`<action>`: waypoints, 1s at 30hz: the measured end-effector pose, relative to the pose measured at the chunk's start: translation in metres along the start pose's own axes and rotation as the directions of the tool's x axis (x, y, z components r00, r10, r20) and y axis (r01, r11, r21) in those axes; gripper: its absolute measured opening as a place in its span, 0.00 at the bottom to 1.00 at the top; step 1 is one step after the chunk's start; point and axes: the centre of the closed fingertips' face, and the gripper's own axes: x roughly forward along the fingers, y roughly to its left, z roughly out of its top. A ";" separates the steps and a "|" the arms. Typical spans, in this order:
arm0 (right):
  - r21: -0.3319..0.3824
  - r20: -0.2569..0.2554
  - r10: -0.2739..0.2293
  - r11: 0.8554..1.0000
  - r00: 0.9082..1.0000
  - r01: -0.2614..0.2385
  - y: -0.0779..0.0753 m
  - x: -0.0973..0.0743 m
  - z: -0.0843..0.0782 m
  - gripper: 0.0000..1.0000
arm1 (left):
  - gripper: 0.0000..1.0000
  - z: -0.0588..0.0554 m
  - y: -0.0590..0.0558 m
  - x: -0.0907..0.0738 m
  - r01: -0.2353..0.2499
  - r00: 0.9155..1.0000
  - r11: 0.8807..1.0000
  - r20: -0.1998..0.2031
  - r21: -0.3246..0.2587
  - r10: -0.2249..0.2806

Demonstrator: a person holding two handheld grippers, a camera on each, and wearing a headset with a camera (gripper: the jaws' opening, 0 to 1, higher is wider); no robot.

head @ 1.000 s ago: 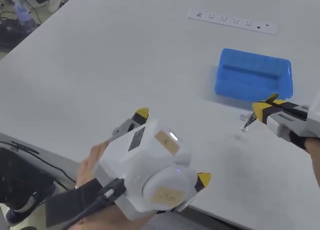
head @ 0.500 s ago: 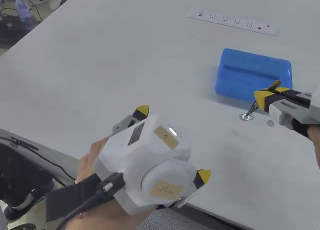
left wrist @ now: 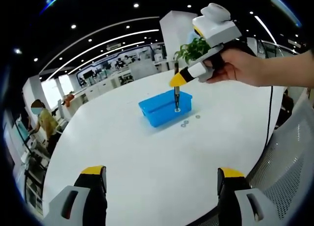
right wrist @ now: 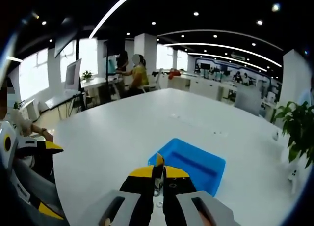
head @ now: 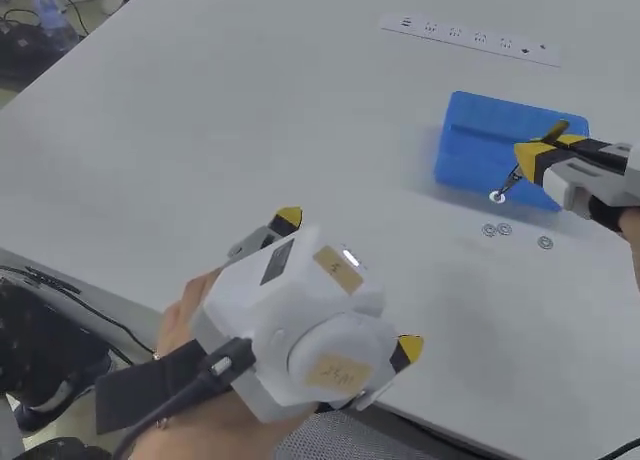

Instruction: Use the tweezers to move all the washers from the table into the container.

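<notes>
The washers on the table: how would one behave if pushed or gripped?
The washers look small, thin and flat on the smooth table, so a pushed one would probably slide, not roll. They seem rigid metal, likely light. The tweezers in the right gripper appear to pinch one at a narrow tip, so it may slip.

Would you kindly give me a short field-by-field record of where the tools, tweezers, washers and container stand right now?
Container: blue, on the table
Left tool: open, holding nothing
Right tool: shut on tweezers
Held washer: at the tweezers' tips, by the container's near wall
Loose washers: three on the table, in front of the container
</notes>
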 end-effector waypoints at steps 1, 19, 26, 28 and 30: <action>-0.001 0.004 -0.001 1.000 1.000 0.001 -0.001 0.001 0.001 0.01 | 0.96 0.001 0.001 0.000 -0.004 1.000 1.000 0.003 0.000 0.004; -0.005 0.061 -0.029 1.000 0.998 0.029 -0.024 0.022 0.025 0.01 | 0.96 0.000 -0.001 0.000 -0.001 1.000 1.000 -0.002 0.011 0.001; -0.018 0.065 -0.028 0.999 0.997 0.029 -0.028 0.034 0.028 0.01 | 0.96 -0.001 -0.001 0.000 -0.001 1.000 1.000 -0.006 0.014 0.001; -0.019 0.067 -0.031 0.999 0.997 0.032 -0.029 0.037 0.028 0.01 | 0.96 -0.002 0.000 0.000 -0.002 1.000 1.000 -0.010 0.014 0.002; -0.024 0.067 -0.035 0.999 0.997 0.037 -0.029 0.043 0.027 0.01 | 0.96 -0.002 0.000 0.000 -0.006 1.000 1.000 -0.013 0.015 0.006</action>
